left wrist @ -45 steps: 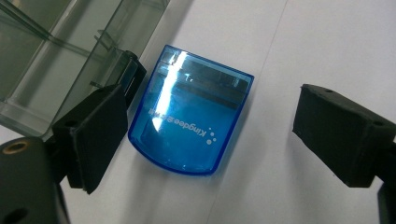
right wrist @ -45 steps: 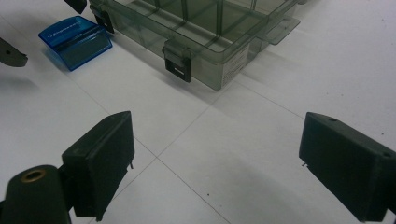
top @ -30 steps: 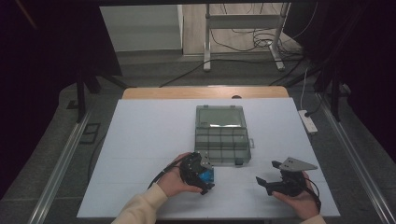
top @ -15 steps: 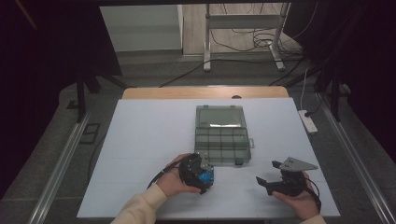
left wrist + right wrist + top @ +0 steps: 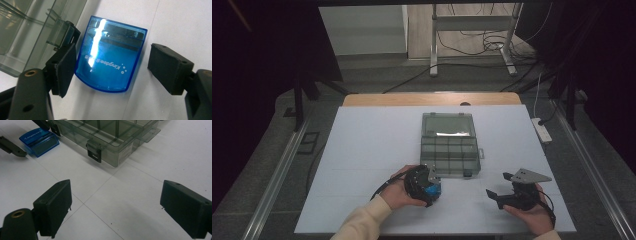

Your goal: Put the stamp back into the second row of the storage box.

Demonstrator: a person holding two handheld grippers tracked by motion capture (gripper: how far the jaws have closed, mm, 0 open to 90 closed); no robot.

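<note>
Closing left fingers (image 5: 112,65) straddle blue case (image 5: 110,55) beside empty organizer box (image 5: 449,145); right fingers (image 5: 125,212) spread.

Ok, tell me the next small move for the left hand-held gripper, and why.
Probably keep closing the left hand-held gripper on the blue Kingdee case. Its jaws have just been closing and straddle the case, which lies flat on the white table beside the clear compartment box. One pad sits at its edge; the other stands apart.
</note>
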